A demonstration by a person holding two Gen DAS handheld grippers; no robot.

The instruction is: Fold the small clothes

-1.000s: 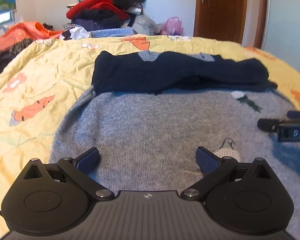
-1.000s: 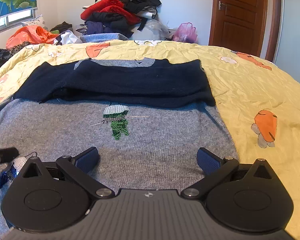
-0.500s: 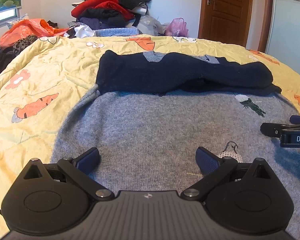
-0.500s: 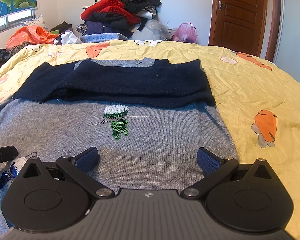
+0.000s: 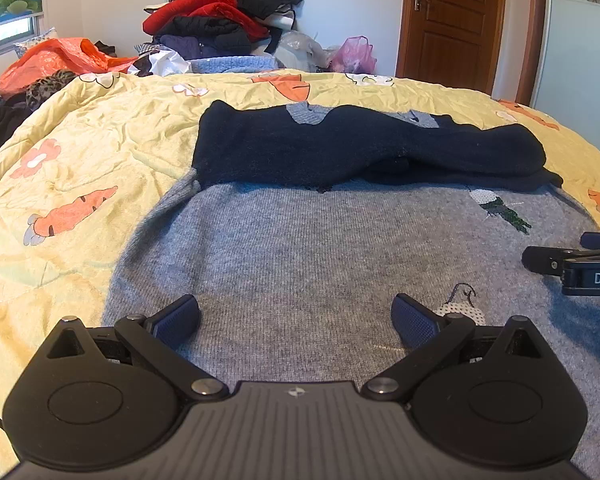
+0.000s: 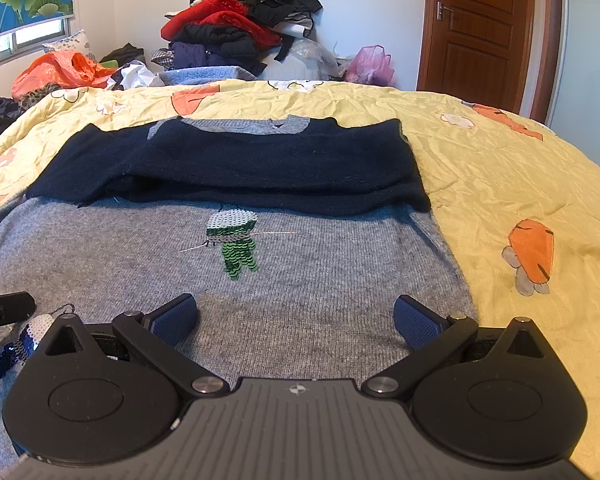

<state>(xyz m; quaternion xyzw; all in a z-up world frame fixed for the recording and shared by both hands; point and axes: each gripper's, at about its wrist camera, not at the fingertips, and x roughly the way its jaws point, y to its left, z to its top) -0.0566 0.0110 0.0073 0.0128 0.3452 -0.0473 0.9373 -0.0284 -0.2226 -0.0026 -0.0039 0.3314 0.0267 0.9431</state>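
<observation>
A small grey knit sweater (image 5: 320,264) (image 6: 320,280) lies flat on the bed, its dark navy sleeves (image 5: 360,152) (image 6: 228,168) folded across the far part. Sequin figures decorate the grey front (image 6: 236,240). My left gripper (image 5: 296,316) hovers open over the sweater's near left part, nothing between its fingers. My right gripper (image 6: 296,316) is open over the near right part, close to the sweater's right edge. The right gripper's finger (image 5: 548,258) shows at the right edge of the left wrist view.
The yellow bedspread (image 5: 80,168) (image 6: 520,184) with carrot prints spreads around the sweater. A heap of clothes (image 5: 224,12) is piled at the far wall, with an orange bag (image 5: 56,60) to its left. A wooden door (image 6: 480,28) stands at the back right.
The left wrist view has tilted up and shifted slightly, so the sweater sits a bit lower in it. The right gripper has barely moved. Both grippers stay open.
</observation>
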